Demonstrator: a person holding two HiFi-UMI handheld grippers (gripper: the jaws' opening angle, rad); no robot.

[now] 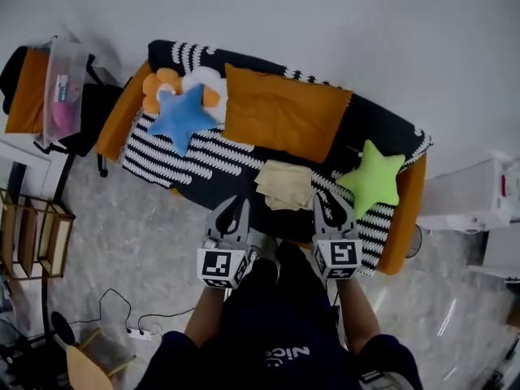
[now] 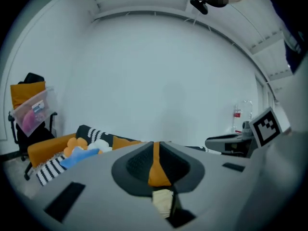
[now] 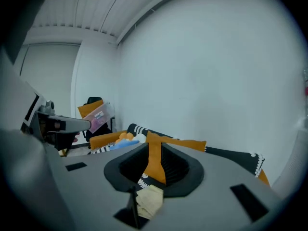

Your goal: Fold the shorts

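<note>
Left claw and right claw, each narrowly apart and empty, hover near folded cream shorts; shirt print illegible.

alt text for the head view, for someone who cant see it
Folded cream shorts lie on a black-and-white striped sofa, just beyond the left gripper and right gripper, both empty, held by a person seen from above. An orange cushion, a blue star pillow and a green star pillow lie around them.
</note>
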